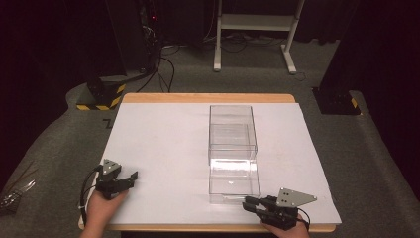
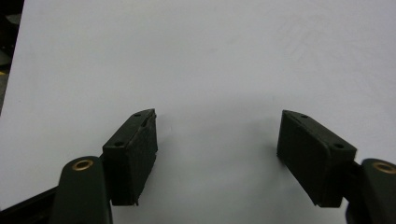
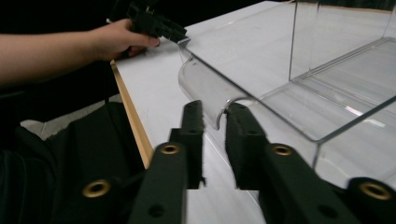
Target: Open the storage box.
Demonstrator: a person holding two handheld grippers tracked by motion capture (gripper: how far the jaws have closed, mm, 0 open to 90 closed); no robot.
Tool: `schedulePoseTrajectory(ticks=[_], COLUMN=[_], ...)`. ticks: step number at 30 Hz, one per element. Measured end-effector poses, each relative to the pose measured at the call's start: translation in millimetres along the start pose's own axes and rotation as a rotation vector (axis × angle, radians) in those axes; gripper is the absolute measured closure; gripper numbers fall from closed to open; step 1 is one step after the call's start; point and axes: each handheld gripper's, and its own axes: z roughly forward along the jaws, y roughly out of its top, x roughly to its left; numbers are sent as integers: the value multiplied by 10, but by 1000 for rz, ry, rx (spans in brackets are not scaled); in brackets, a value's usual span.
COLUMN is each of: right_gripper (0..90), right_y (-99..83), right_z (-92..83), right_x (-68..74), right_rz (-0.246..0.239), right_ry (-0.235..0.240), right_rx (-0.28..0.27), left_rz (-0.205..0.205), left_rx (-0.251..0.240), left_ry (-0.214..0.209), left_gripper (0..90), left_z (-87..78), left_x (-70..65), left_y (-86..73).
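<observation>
A clear plastic box (image 1: 232, 130) stands in the middle of the white table (image 1: 158, 144), with its clear drawer (image 1: 234, 182) slid out toward the front edge. My right gripper (image 1: 246, 202) lies at the drawer's front left corner. In the right gripper view its jaws (image 3: 215, 109) stand a little apart around the drawer's curved front lip (image 3: 205, 88), and the pads do not press on it. My left gripper (image 1: 131, 177) rests at the table's front left, held by a hand. It is open wide (image 2: 217, 126) over bare white table (image 2: 187, 56), with nothing between the fingers.
The table has a wooden rim (image 1: 208, 97) and ends just in front of both hands. On the floor behind it stand a white desk frame (image 1: 255, 29), a black-and-yellow striped base (image 1: 101, 96) at the left and a dark stand base (image 1: 337, 101) at the right.
</observation>
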Motion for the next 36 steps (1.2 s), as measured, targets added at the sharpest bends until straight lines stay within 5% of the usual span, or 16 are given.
schedulePoseTrajectory(ticks=[7,18,27,36], right_gripper=[733,701,677,666], right_y=[54,162,139,75], right_z=[-152,-301,-300,-257], right_x=[9,-144,-304,-578], right_rz=[-7,8,8,59], right_ry=[-20,-177,-311,-459], right_rx=[-68,-146,-119,-49], left_rz=[0,1,2,5], left_rx=[0,2,2,4], left_ry=[0,-1,-1,-1], left_gripper=[290,289,289,289], left_z=[0,0,0,-1], left_x=[1,4,4,8], left_y=[0,2,1,3])
